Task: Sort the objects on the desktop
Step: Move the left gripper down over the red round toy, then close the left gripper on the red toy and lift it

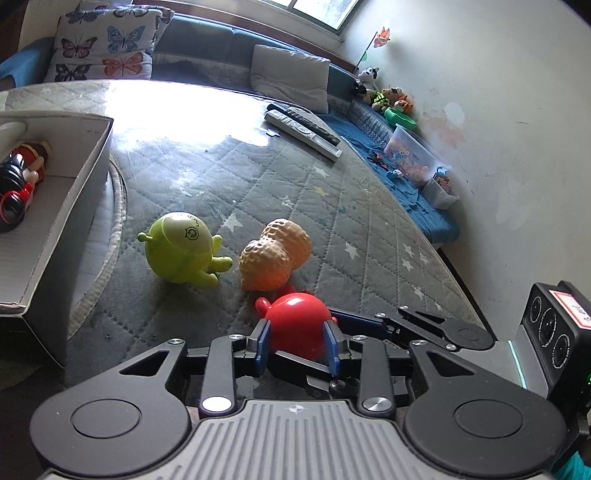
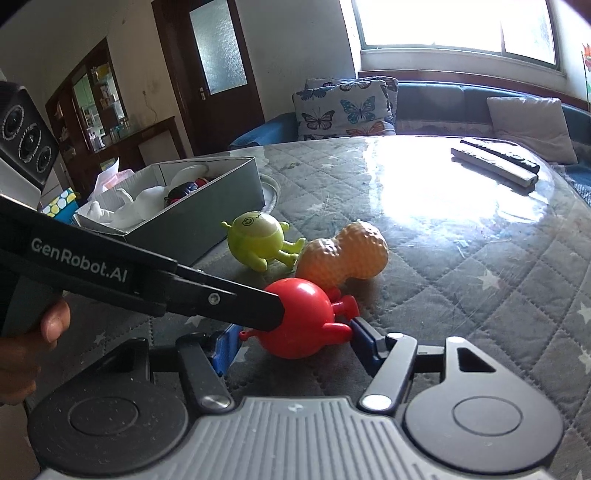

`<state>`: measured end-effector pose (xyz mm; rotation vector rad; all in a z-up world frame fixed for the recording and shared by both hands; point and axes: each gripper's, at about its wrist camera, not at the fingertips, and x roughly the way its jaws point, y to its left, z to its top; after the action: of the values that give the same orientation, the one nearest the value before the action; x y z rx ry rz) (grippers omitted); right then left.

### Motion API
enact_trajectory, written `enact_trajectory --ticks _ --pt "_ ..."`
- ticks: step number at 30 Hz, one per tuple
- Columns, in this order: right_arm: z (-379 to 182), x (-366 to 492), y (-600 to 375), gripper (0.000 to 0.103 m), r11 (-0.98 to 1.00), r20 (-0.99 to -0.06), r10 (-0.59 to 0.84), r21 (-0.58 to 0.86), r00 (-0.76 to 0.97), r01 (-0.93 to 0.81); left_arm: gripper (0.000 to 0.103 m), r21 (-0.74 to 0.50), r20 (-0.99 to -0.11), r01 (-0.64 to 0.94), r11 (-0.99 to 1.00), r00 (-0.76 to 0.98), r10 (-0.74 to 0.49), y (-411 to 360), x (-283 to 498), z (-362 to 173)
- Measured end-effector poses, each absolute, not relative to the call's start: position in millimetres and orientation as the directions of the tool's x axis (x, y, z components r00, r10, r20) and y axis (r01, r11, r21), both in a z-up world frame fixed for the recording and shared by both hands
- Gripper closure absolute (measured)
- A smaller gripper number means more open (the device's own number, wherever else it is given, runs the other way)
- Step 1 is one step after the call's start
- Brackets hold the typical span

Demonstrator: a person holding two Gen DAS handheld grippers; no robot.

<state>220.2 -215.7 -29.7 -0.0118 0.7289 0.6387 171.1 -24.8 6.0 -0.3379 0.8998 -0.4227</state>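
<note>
The red toy sat on the counter between the left tongs, pads touching its sides; the right tongs straddled it wider, not touching.

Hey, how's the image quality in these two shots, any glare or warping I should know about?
Left wrist view: window glare washes out the quilted table cover beyond the green toy; fisheye curves the table edge. Right wrist view: the window is blown out, with a bright patch near the remotes; the red toy stays sharp.
</note>
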Motion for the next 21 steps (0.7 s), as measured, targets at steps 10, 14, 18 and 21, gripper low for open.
enact_trajectory --ticks 10,14,18,21 --pt "-32.9 224.4 -222.5 0.037 0.812 -0.610 0.556 0.251 0.564 -0.528 0.065 -0.506 -0.672 0.179 0.844 0.531 -0.516 -22.9 179.4 2.1" --pt "-33.6 224.2 -223.3 0.038 0.813 -0.605 0.558 0.262 0.568 -0.519 0.065 -0.517 -0.666 0.184 0.836 0.527 -0.528 -22.0 180.6 0.7" --pt "-33.3 221.9 -222.0 0.039 0.816 -0.605 0.554 0.256 0.572 -0.519 0.065 -0.518 -0.662 0.198 0.832 0.523 -0.536 -21.0 178.0 0.3" --pt "-32.2 218.0 -220.6 0.039 0.813 -0.608 0.554 0.248 0.568 -0.527 0.065 -0.525 -0.661 0.208 0.825 0.511 -0.549 -17.4 174.5 0.2"
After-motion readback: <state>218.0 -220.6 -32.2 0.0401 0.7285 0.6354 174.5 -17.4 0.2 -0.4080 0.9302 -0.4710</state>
